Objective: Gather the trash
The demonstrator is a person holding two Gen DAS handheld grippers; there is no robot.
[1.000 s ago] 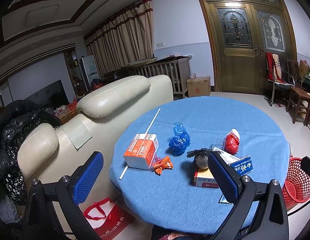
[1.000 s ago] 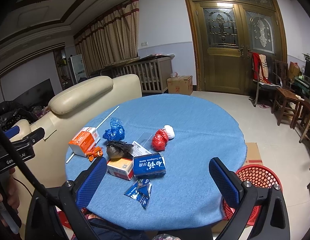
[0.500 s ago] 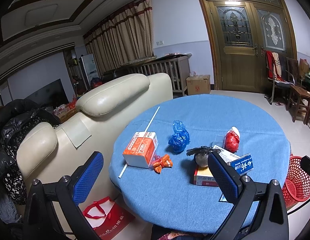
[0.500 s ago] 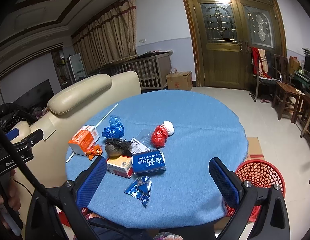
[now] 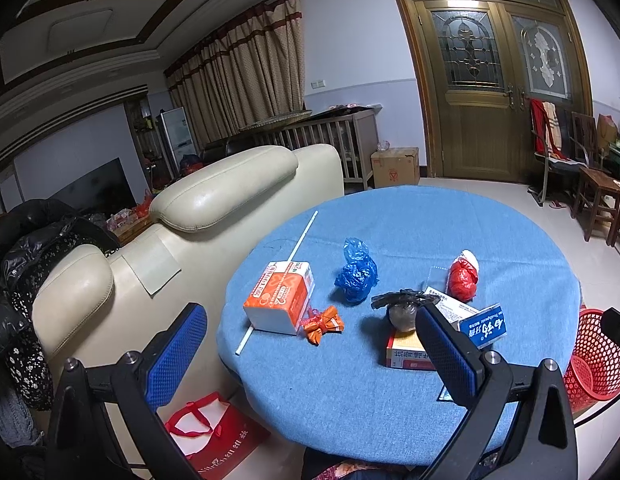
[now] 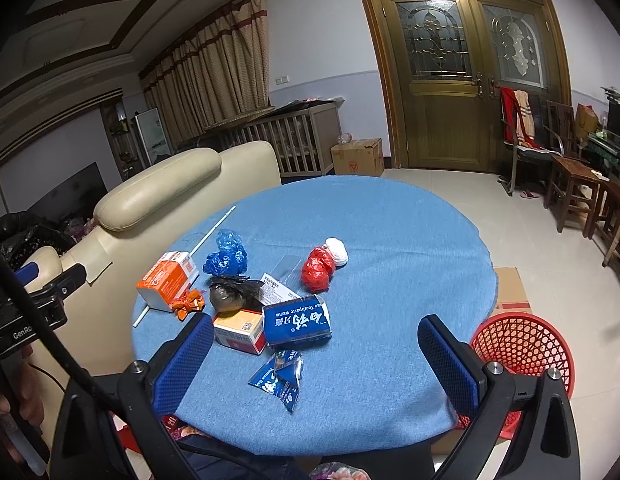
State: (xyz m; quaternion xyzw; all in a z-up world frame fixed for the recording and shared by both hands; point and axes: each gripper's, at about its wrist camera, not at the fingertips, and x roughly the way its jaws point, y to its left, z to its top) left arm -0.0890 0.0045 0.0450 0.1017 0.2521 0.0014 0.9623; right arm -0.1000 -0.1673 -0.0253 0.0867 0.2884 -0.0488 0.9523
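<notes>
The left gripper [image 5: 310, 350] is held above the near edge of a round table covered in blue cloth [image 5: 430, 216], with its blue-padded fingers [image 5: 176, 354] spread wide and nothing between them. The right gripper [image 6: 316, 358] is likewise spread wide and empty, held above the near edge of the same table. The trash lies grouped on the near-left part of the cloth. An orange and white carton [image 5: 280, 298] rests on a long white straw [image 5: 302, 238] that runs toward the far-left edge. A crumpled orange wrapper [image 5: 323, 323] lies just beside the carton's near-right corner. A crumpled blue plastic bag [image 5: 356, 272] lies to the right of the carton. A dark grey knotted plastic bag [image 6: 230, 292] rests on an orange and white flat box [image 6: 240, 332]. A blue toothpaste box with white lettering [image 6: 297, 320] is touching that flat box on its right. A torn blue foil sachet [image 6: 280, 378] lies nearest the table's front edge. A red plastic bag [image 6: 318, 274] lies further right, touching a white wad [image 6: 337, 250] on its far side. A red mesh plastic basket [image 6: 522, 350] stands on the tiled floor by the table's right side. A cream leather sofa [image 5: 214, 196] stands against the table's left side.
</notes>
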